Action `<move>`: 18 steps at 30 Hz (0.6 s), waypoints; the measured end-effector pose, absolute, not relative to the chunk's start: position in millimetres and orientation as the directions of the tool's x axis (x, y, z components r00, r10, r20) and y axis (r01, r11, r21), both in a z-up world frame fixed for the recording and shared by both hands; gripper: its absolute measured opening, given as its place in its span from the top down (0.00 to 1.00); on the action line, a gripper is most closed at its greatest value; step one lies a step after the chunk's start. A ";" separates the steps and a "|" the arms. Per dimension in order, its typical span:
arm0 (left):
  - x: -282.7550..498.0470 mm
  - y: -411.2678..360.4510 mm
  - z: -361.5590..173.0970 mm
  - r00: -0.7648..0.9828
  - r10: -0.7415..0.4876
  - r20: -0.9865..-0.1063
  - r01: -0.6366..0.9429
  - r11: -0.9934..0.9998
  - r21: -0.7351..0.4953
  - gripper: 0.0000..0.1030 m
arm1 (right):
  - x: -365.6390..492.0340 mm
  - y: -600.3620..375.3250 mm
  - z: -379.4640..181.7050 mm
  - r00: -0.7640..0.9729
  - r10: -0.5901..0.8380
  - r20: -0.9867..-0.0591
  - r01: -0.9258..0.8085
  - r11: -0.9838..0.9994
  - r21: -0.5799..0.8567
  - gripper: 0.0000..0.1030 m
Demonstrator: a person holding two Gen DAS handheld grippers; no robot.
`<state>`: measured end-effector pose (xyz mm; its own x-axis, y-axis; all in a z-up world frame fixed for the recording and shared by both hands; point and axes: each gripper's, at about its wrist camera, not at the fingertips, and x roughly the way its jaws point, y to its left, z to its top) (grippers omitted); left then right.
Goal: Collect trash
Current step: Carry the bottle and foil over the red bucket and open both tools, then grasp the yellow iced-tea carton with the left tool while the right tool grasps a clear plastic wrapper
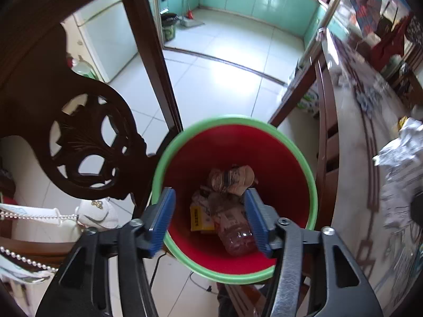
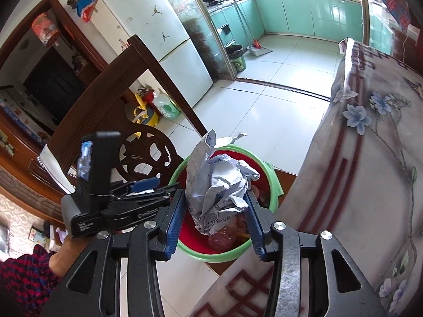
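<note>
**A:** Where's the trash at?

**B:** My right gripper (image 2: 215,211) has its jaws clamped on the crumpled paper ball (image 2: 219,185), right above the red bin (image 1: 290,158). My left gripper (image 1: 208,219) hangs over the bin too, jaws apart and empty.

**A:** Tip?

**B:** I'd centre it over the green rim (image 2: 227,256) first, then let go.

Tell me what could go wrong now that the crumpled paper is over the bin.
1. The crumpled paper sits off toward the bin's rim on the chair side; released here, it might fall outside.
2. The left gripper, open and empty, hangs over the same opening beside the right gripper; they could collide.
</note>
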<state>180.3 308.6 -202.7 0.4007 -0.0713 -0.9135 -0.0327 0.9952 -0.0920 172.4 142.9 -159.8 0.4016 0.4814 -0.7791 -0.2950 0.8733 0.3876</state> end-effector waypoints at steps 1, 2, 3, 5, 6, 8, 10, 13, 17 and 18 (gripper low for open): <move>178.5 311.9 -197.5 0.423 -0.066 -0.904 -0.048 0.994 -0.095 0.32 | 173.4 146.0 -159.6 0.400 0.486 -0.777 -0.302 0.870 0.389 0.58; 177.6 314.9 -193.6 0.439 -0.062 -0.896 -0.060 0.993 -0.098 0.25 | 174.3 149.8 -158.8 0.398 0.488 -0.777 -0.308 0.869 0.387 0.58; 176.5 318.1 -190.0 0.456 -0.059 -0.888 -0.073 0.992 -0.104 0.23 | 175.9 154.0 -158.6 0.395 0.489 -0.777 -0.318 0.867 0.384 0.58; 174.5 325.9 -186.1 0.474 -0.051 -0.879 -0.104 0.988 -0.114 0.21 | 177.5 161.5 -157.4 0.394 0.496 -0.774 -0.334 0.862 0.383 0.55; 174.3 330.0 -185.7 0.473 -0.048 -0.880 -0.119 0.986 -0.117 0.20 | 178.3 164.5 -157.2 0.390 0.502 -0.772 -0.340 0.858 0.386 0.51; 173.3 336.1 -185.9 0.464 -0.047 -0.885 -0.140 0.982 -0.126 0.20 | 179.2 169.5 -156.1 0.388 0.509 -0.769 -0.348 0.853 0.389 0.45; 171.2 341.2 -185.2 0.465 -0.044 -0.884 -0.159 0.978 -0.132 0.20 | 178.1 171.4 -153.4 0.393 0.517 -0.761 -0.355 0.848 0.393 0.43; 167.3 341.8 -182.7 0.471 -0.040 -0.881 -0.165 0.977 -0.133 0.20 | 176.5 170.1 -151.4 0.396 0.519 -0.757 -0.357 0.847 0.394 0.41; 165.3 335.8 -178.4 0.477 -0.042 -0.878 -0.149 0.981 -0.128 0.20 | 173.3 161.2 -148.9 0.406 0.524 -0.749 -0.337 0.847 0.411 0.40; 165.3 332.9 -176.9 0.479 -0.044 -0.877 -0.144 0.981 -0.128 0.20 | 171.9 157.8 -147.2 0.411 0.524 -0.746 -0.329 0.849 0.414 0.40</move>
<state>165.3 332.9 -176.9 0.4787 -0.0439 -0.8769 -0.1439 0.9813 -0.1276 171.9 157.8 -147.2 0.4114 0.5237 -0.7460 -0.3294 0.8485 0.4141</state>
